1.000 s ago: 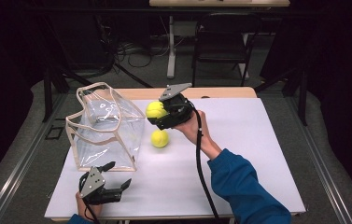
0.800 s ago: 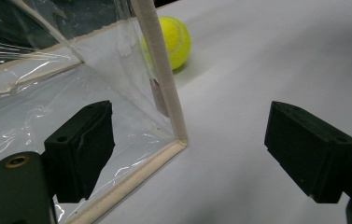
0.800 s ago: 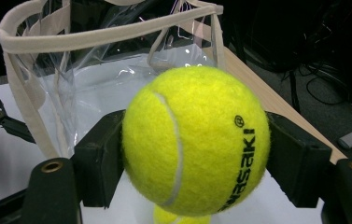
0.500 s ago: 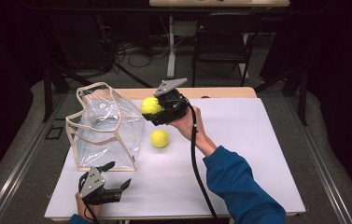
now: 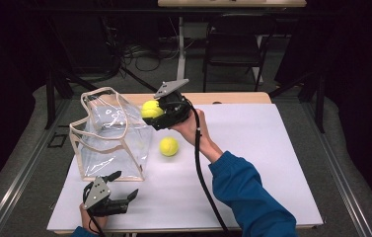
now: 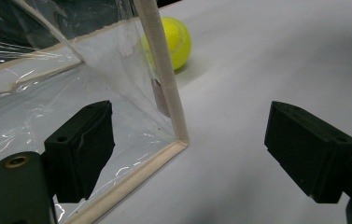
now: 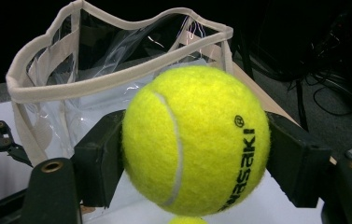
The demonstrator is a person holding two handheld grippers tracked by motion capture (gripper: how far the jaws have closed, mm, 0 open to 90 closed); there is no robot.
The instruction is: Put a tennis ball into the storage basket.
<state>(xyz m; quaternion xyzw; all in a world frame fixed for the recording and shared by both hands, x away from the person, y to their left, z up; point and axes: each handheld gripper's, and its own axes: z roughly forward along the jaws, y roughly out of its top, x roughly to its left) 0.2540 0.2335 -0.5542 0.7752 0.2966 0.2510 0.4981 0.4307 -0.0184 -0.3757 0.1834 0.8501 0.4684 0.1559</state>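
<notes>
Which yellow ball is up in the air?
The tennis ball clamped in the right gripper, beside the clear bag's top edge. The other tennis ball lies on the white table.

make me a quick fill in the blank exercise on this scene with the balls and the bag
1. The right gripper is shut on a yellow ____ ball.
2. A second tennis ball lies on the white ____.
3. The clear bag has its top ____.
4. The left gripper has its jaws ____, holding nothing.

Missing words: tennis; table; open; open
</notes>
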